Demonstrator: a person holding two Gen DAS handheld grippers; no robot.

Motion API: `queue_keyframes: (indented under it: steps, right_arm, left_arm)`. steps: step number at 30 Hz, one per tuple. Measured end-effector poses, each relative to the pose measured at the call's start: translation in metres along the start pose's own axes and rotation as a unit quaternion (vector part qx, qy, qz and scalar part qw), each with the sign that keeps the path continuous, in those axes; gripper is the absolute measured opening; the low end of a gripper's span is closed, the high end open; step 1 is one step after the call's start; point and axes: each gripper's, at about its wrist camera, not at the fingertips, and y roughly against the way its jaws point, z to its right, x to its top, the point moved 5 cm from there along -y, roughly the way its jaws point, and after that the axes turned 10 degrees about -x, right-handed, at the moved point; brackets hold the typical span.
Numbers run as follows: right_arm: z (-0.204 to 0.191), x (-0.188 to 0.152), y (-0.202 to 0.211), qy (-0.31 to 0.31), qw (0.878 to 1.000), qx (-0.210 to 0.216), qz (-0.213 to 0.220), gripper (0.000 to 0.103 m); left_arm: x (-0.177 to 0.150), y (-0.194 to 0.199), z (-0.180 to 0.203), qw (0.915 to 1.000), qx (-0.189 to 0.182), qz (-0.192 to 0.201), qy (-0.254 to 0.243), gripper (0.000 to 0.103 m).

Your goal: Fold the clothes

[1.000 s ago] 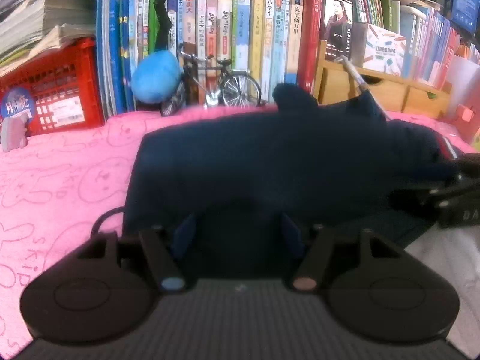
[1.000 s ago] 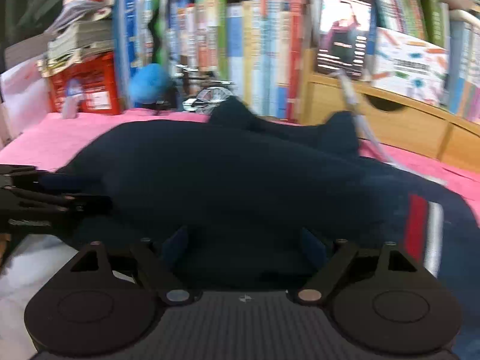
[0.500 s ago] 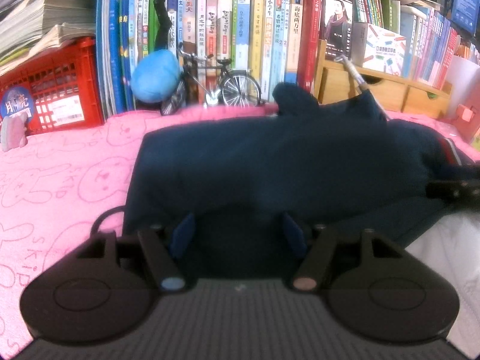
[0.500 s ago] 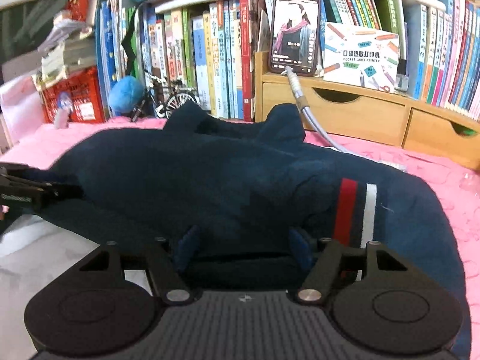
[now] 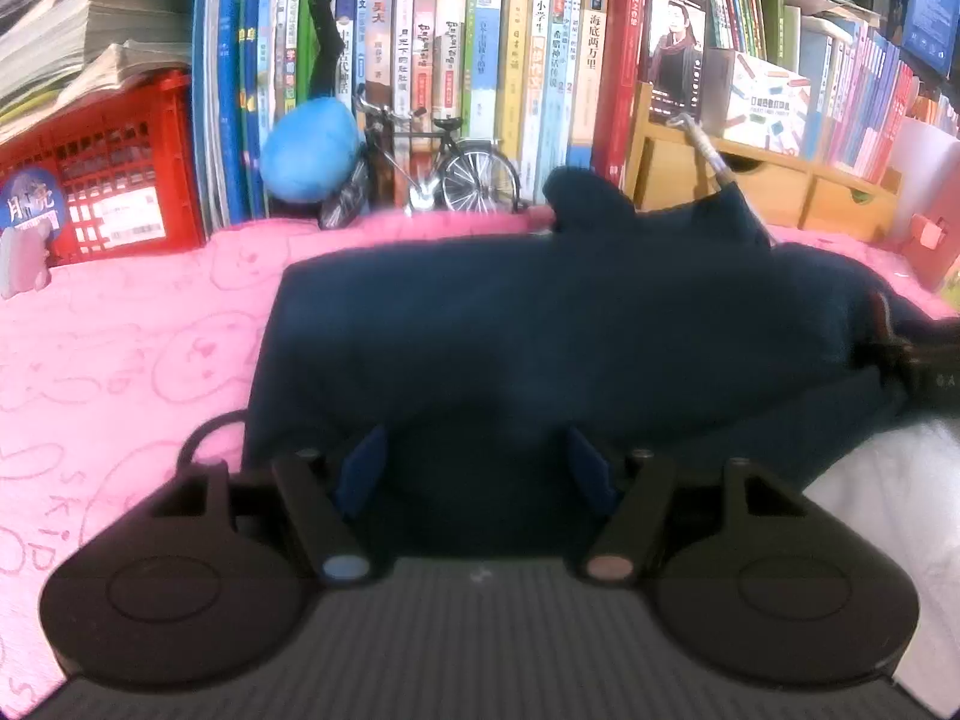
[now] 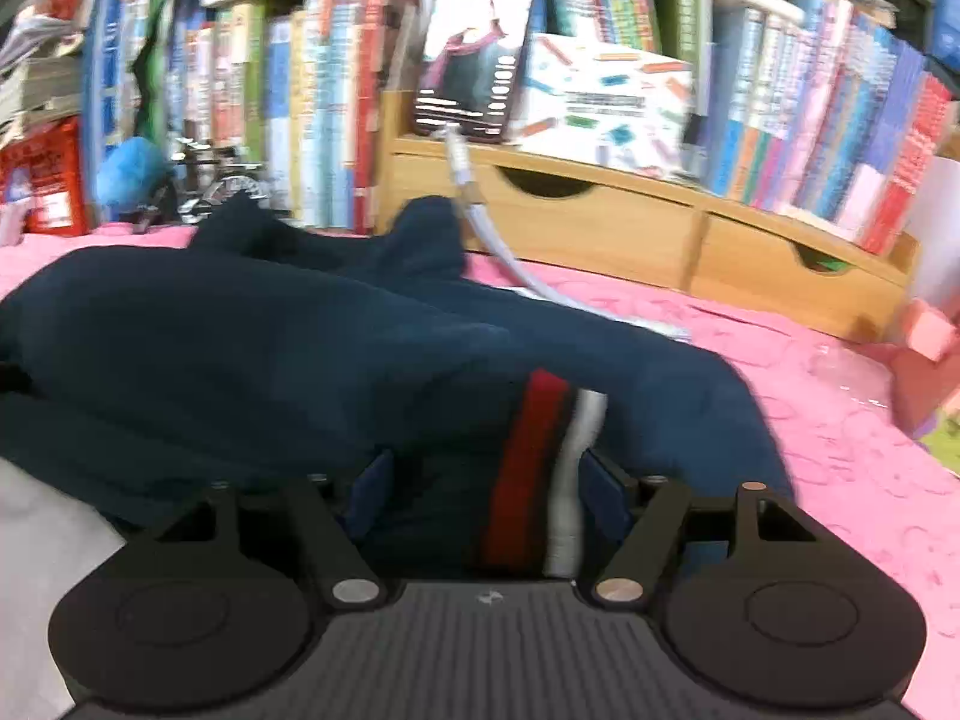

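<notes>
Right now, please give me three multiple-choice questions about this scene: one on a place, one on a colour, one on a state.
1. Where does the toy bicycle stand?
A. before the books
B. on the garment
C. inside the red crate

2. What colour is the cloth under the garment?
A. green
B. pink
C. grey

3. How are the fingers of the right claw?
A. spread apart
C. pressed together

Answers: 1 A, it stands against the book spines. 2 B, pink shows all around. 3 A, striped fabric lies between them.
</notes>
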Motion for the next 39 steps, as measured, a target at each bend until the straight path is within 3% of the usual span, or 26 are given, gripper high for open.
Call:
queue_keyframes:
  steps: [3, 10, 16, 19, 23, 27, 30, 35, 39]
  right_arm:
    - [0.015, -0.003, -0.010, -0.043, 0.999, 0.019, -0.025, 0.084]
    - [0.017, -0.006, -0.011, -0.047, 0.998, 0.025, -0.029, 0.086]
    - [0.016, -0.005, -0.012, -0.048, 0.998, 0.024, -0.031, 0.089]
    - [0.016, -0.006, -0.012, -0.049, 0.998, 0.024, -0.032, 0.089]
    - [0.015, -0.007, -0.012, -0.048, 0.998, 0.023, -0.032, 0.090]
    - [0.015, -0.007, -0.012, -0.049, 0.998, 0.022, -0.033, 0.091]
    - [0.015, -0.006, -0.013, -0.049, 0.998, 0.022, -0.034, 0.092]
    - [0.016, -0.006, -0.013, -0.051, 0.998, 0.022, -0.036, 0.093]
    - [0.016, -0.006, -0.013, -0.052, 0.998, 0.023, -0.037, 0.094]
  left_arm:
    - [0.000, 0.000, 0.000, 1.0000, 0.000, 0.000, 0.000, 0.067]
    - [0.000, 0.000, 0.000, 1.0000, 0.005, -0.001, -0.003, 0.068]
    - [-0.003, 0.016, -0.020, 0.9991, -0.011, 0.024, 0.034, 0.063]
    - [-0.006, 0.028, -0.036, 0.9985, 0.029, 0.021, 0.042, 0.063]
    - [0.004, 0.046, -0.049, 0.9966, 0.058, 0.038, 0.043, 0.063]
    - [0.040, 0.046, -0.029, 0.9962, 0.041, 0.074, 0.021, 0.063]
    - [0.062, 0.022, -0.006, 0.9971, 0.019, 0.074, 0.007, 0.063]
    - [0.071, -0.034, 0.008, 0.9996, 0.003, 0.028, 0.004, 0.063]
    - [0.056, -0.049, -0.015, 0.9993, 0.038, 0.004, 0.003, 0.064]
